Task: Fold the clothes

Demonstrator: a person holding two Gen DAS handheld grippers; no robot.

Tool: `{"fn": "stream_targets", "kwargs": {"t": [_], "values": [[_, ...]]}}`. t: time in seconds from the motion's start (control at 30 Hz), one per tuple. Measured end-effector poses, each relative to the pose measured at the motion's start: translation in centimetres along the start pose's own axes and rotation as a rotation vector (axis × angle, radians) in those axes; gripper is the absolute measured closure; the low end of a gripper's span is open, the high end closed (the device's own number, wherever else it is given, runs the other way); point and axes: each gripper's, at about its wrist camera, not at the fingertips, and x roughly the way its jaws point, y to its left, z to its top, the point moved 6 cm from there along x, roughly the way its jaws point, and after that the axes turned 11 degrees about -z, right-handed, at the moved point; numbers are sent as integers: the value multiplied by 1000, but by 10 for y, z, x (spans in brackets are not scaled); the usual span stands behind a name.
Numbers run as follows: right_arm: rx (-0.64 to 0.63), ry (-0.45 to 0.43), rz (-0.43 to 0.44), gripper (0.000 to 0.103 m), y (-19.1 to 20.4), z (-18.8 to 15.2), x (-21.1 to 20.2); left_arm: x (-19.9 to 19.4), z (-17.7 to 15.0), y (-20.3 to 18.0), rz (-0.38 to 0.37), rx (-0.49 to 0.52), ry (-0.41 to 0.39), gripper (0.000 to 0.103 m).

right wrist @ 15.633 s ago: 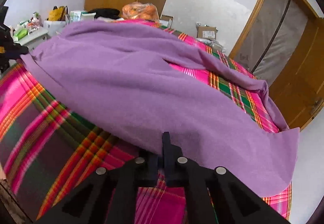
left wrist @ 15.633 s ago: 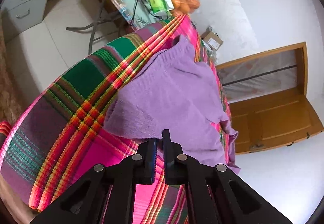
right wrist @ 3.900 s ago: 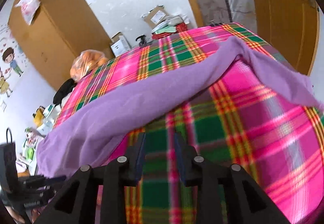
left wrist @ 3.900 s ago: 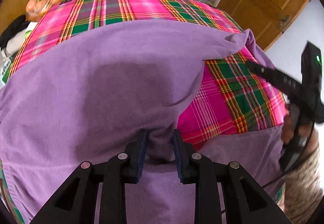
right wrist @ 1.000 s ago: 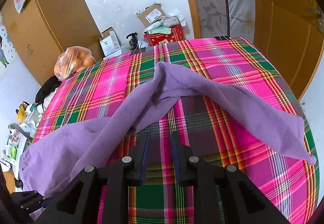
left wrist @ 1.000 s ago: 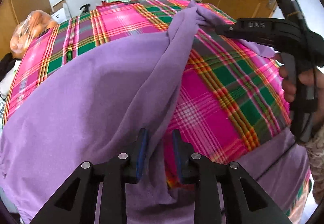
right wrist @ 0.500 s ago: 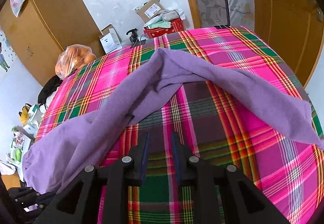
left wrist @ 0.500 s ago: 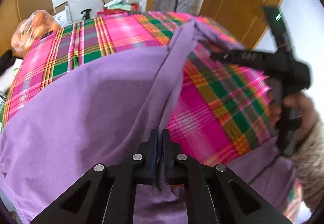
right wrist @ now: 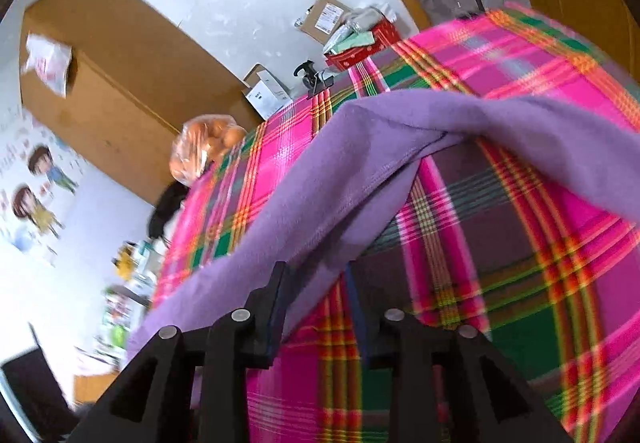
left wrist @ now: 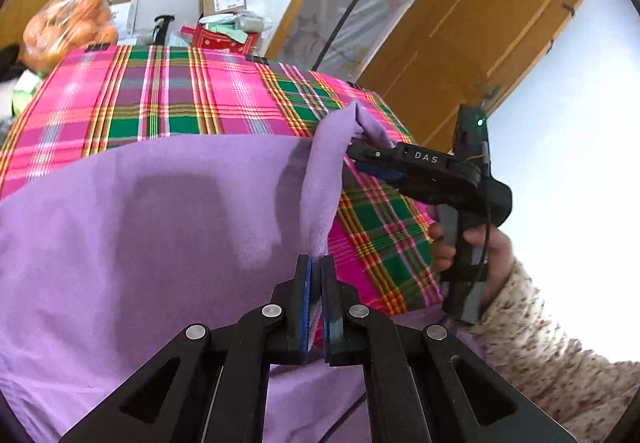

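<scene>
Pinching a fold of the purple garment (left wrist: pixel 168 227) between my left gripper (left wrist: pixel 316 263) fingers, I have it spread over the plaid cloth (left wrist: pixel 168 99). My right gripper (right wrist: pixel 316 275) sits spread apart at the right, with the raised sleeve edge between its fingers.

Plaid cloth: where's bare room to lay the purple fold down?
Bare plaid cloth runs beyond the purple garment toward the orange bag, and between the raised fold and the right claw. Near side is covered.
</scene>
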Motion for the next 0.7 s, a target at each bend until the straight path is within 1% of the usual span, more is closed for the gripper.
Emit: {"fn": "stream_targets", "kwargs": {"t": [0.03, 0.1, 0.2, 0.43, 0.5, 0.57, 0.63, 0.7], "values": [[26, 8, 24, 71, -2, 1, 3, 0, -1, 2, -13, -14, 1, 100], [75, 36, 57, 68, -6, 3, 12, 1, -1, 5, -11, -32, 1, 100], [133, 73, 62, 65, -14, 5, 26, 3, -1, 8, 0, -38, 4, 100], [195, 4, 65, 65, -28, 19, 26, 14, -7, 8, 38, -25, 39, 100], [196, -3, 45, 65, -31, 22, 26, 18, -8, 7, 56, -16, 47, 97], [199, -14, 39, 65, -34, 27, 26, 21, -10, 7, 76, -10, 58, 85], [211, -27, 34, 65, -37, 32, 27, 24, -13, 7, 91, -2, 72, 81], [215, -31, 19, 64, -40, 37, 30, 26, -17, 8, 117, 3, 91, 81]]}}
